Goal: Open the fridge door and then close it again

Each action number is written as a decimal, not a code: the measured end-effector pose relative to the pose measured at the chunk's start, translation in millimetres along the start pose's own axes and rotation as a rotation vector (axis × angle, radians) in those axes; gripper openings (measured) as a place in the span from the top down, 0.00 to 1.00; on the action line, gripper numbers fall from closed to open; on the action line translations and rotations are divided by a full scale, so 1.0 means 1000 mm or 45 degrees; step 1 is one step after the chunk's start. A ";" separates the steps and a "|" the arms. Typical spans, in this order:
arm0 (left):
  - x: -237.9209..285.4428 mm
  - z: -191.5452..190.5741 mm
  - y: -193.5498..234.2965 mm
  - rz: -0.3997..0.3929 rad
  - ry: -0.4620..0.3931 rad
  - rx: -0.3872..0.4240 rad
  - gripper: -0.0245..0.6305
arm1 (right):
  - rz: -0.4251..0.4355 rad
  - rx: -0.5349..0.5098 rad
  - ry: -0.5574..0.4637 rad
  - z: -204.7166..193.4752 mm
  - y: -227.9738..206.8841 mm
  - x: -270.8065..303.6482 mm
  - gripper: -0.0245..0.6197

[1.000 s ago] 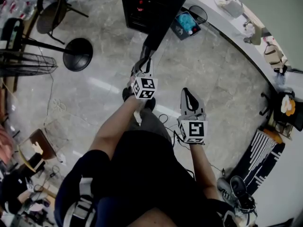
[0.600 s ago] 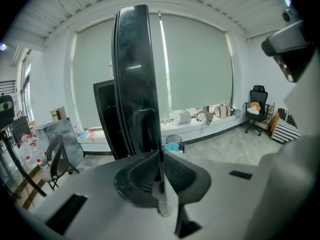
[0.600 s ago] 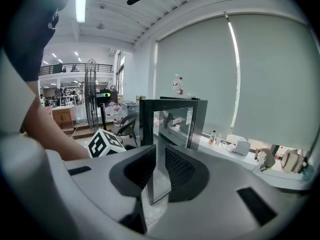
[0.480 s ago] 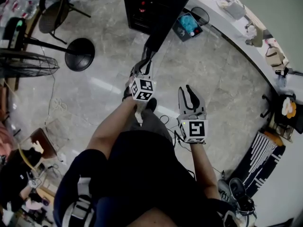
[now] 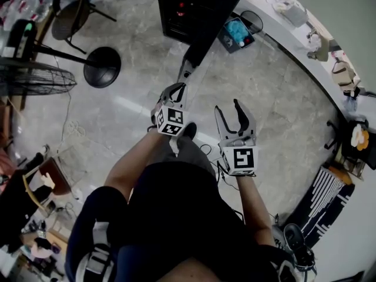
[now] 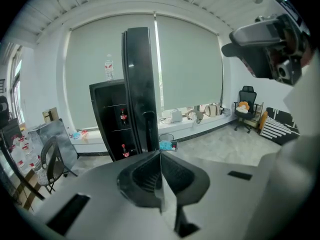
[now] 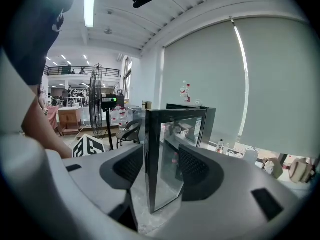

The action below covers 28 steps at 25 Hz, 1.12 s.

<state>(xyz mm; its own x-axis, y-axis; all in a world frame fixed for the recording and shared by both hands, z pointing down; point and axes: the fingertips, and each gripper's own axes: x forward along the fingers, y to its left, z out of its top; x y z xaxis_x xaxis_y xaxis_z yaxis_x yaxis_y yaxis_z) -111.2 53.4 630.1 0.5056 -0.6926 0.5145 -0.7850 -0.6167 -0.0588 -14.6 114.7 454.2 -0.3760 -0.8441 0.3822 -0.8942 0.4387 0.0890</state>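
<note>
1. Fridge door is showing its near edge through the gap of the right gripper, whose jaws have just been opening and are holding nothing.
2. The left gripper is keeping its jaws pressed together on nothing, pointing at the door's dark edge close ahead without touching it.
3. The door is standing swung out from the fridge, with bare floor lying open to its right and a fan base sitting to its left.
4. A bottle is standing on top of the fridge, its label too small to read.

Grey left tool, right tool, black top
</note>
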 end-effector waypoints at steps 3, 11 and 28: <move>-0.015 0.004 0.006 0.000 -0.030 -0.007 0.92 | 0.001 -0.018 -0.015 0.005 0.003 0.008 0.55; -0.064 0.023 0.027 -0.003 -0.112 -0.044 0.93 | -0.001 -0.006 -0.072 0.019 0.016 0.039 0.49; -0.154 0.051 0.083 0.081 -0.240 -0.029 0.93 | -0.152 0.024 -0.040 0.007 0.036 0.136 0.43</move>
<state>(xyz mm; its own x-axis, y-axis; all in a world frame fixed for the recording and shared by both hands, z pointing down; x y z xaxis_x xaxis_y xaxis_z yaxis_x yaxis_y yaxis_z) -236.3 89.9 502.7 0.5112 -0.7890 0.3407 -0.8243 -0.5623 -0.0655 -99.4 13.6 502.4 -0.2741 -0.8993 0.3408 -0.9374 0.3290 0.1143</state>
